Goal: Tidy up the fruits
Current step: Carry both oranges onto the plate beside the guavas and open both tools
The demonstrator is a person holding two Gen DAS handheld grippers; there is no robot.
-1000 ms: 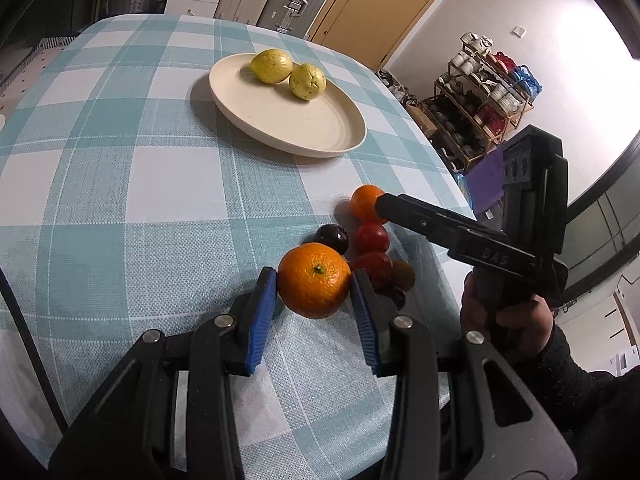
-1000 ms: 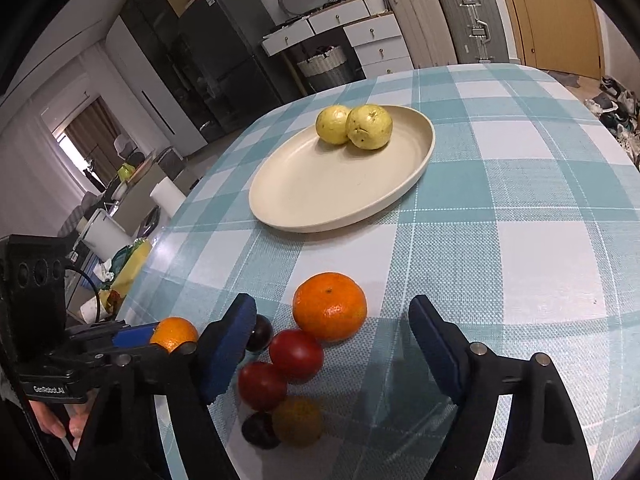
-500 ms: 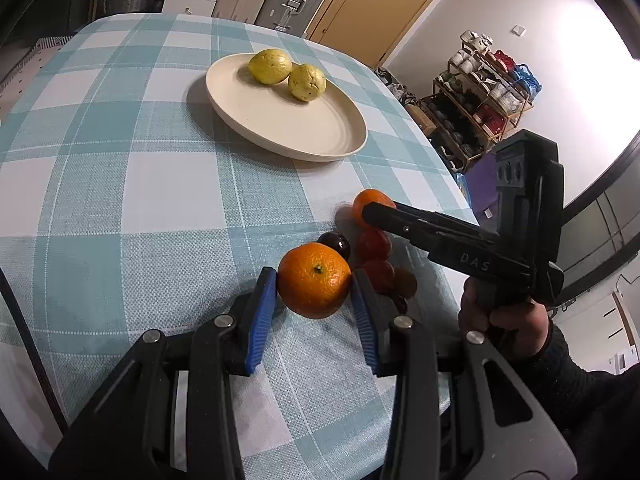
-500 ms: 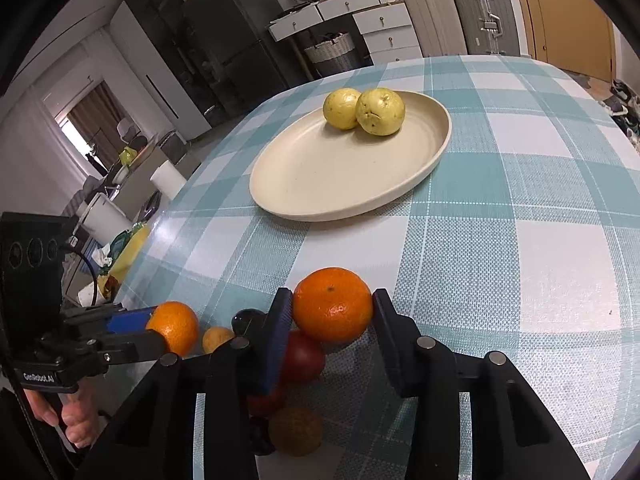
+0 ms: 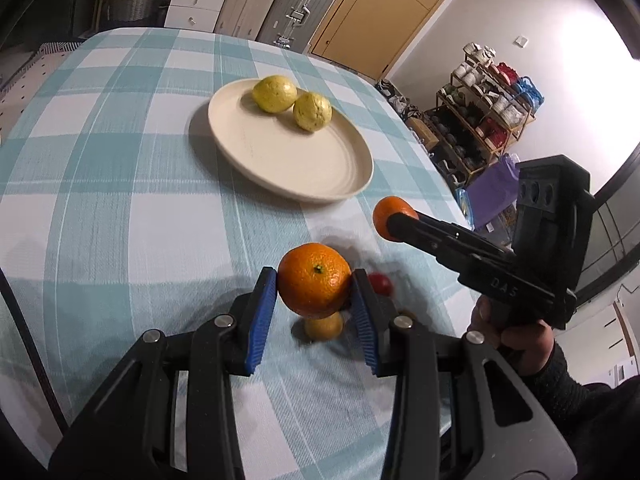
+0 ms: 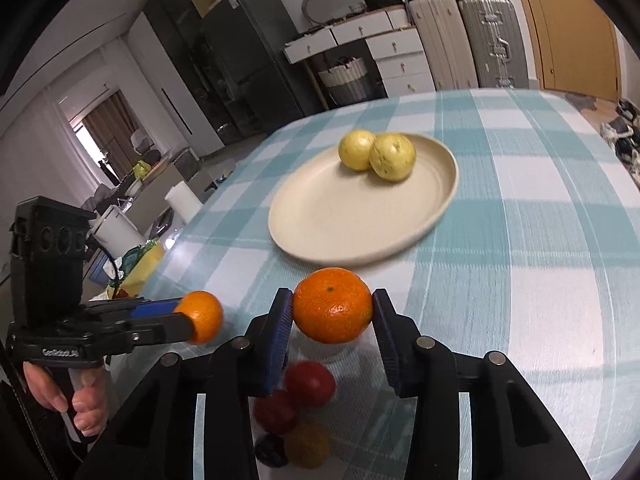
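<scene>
- Two oranges are up off the checked table (image 5: 120,208): the left gripper (image 5: 314,300) pinches one orange (image 5: 314,290) at lower centre, and the right gripper (image 6: 332,316) pinches the other orange (image 6: 333,305).
- Carrying looks under way; next, each needs setting on the plate (image 6: 340,220) beside the two yellow fruits (image 6: 376,156), clear of them.
- Only the right view shows the red fruits (image 6: 296,396) below the jaws; the left view shows a shelf (image 5: 486,120) at right.
</scene>
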